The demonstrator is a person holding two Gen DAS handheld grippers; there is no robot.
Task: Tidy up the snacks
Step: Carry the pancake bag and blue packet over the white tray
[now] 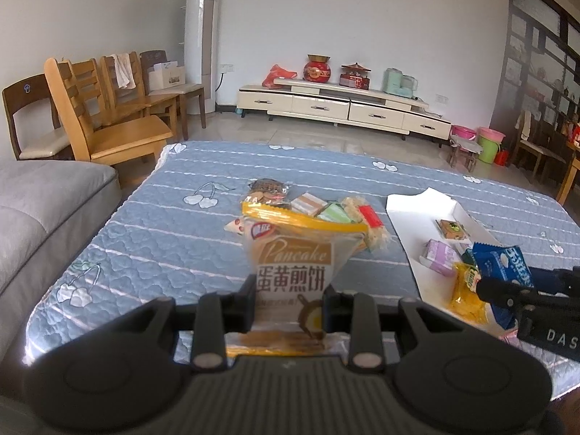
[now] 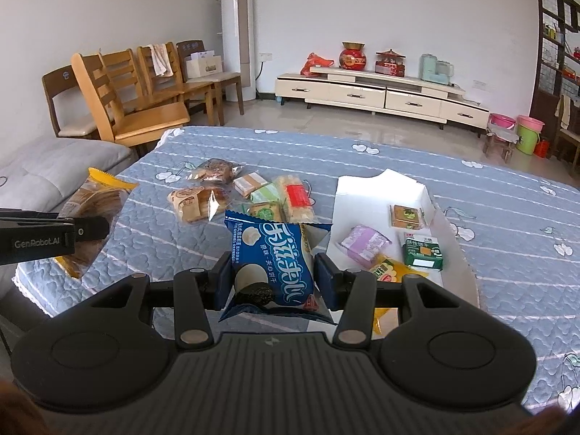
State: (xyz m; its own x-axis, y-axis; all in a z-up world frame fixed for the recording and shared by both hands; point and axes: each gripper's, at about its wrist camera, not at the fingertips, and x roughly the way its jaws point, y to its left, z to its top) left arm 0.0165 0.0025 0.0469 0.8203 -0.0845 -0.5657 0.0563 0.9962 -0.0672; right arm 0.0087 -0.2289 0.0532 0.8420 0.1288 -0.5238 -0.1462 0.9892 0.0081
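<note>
Count: 2 grippers, the left gripper [image 1: 290, 299] w/ 1 pancake packet [image 1: 295, 268], the right gripper [image 2: 272, 277] w/ 1 blue biscuit packet [image 2: 272, 257]. 1 white tray [image 2: 366, 190] w/ 4 snacks inside: purple pack [image 2: 364, 243], green box [image 2: 422, 252], yellow bag [image 2: 393, 272], small square biscuit [image 2: 406, 215]. Loose pile on the quilted blue cover [image 2: 507, 217]: approx. 6 packs, incl. 2 brown bread bags [image 2: 201, 199]. Behind: 5 wooden chairs [image 2: 123, 108], 1 tower air conditioner [image 2: 237, 32], 1 low TV cabinet [image 2: 377, 94], 2 plastic buckets [image 2: 527, 134].
</note>
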